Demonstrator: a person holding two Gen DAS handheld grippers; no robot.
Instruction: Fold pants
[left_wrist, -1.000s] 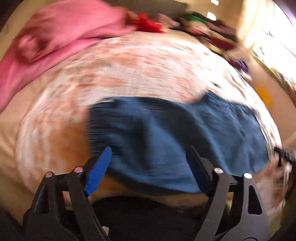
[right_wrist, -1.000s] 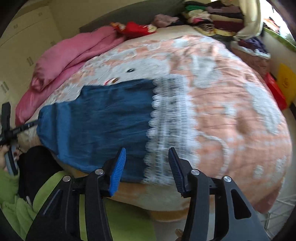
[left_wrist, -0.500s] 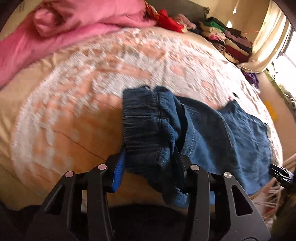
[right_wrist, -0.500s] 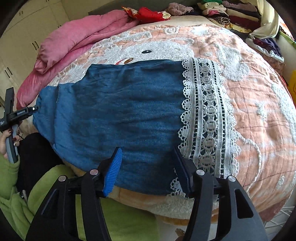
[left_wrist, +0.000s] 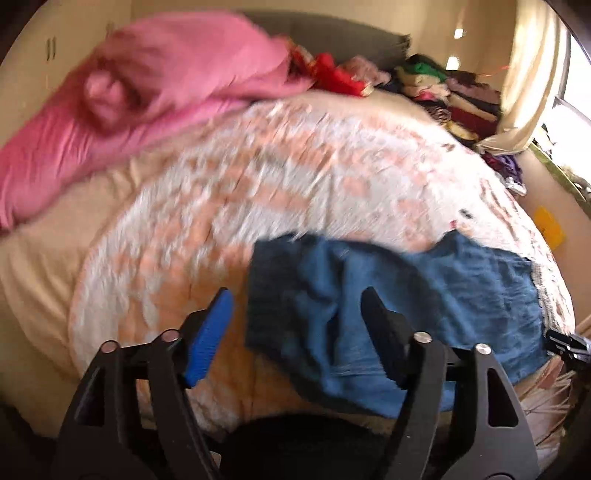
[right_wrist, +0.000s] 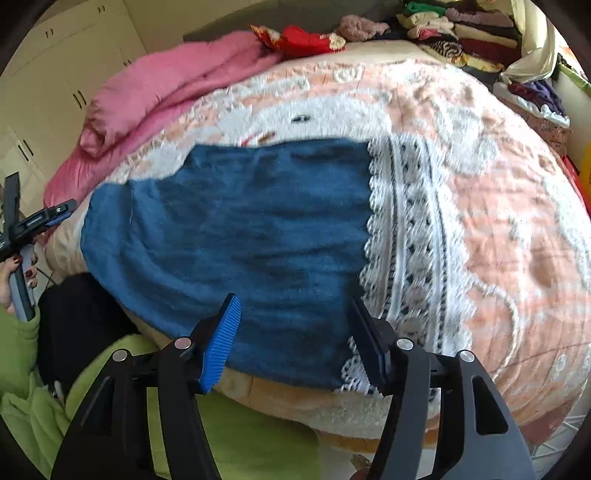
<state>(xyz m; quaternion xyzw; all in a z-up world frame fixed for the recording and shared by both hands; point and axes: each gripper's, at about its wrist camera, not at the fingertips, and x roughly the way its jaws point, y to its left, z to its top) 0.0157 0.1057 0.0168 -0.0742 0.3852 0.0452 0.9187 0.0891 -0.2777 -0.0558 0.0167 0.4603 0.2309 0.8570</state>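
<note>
Lying unlabelled: blue pants (right_wrist: 236, 236)

A home bedroom is showing here. A bed (right_wrist: 517, 229) is lying under a pink quilt (right_wrist: 159, 92), with folded clothes (right_wrist: 465, 29) piling beside wardrobe doors (right_wrist: 55, 85).

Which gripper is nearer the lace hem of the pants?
Right. The right gripper hovers open at the near edge of the pants, beside the lace hem. The left gripper is open at the opposite, waistband end.

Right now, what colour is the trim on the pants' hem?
White lace, with dark gaps, on blue pants; clearest in the right wrist view.
</note>
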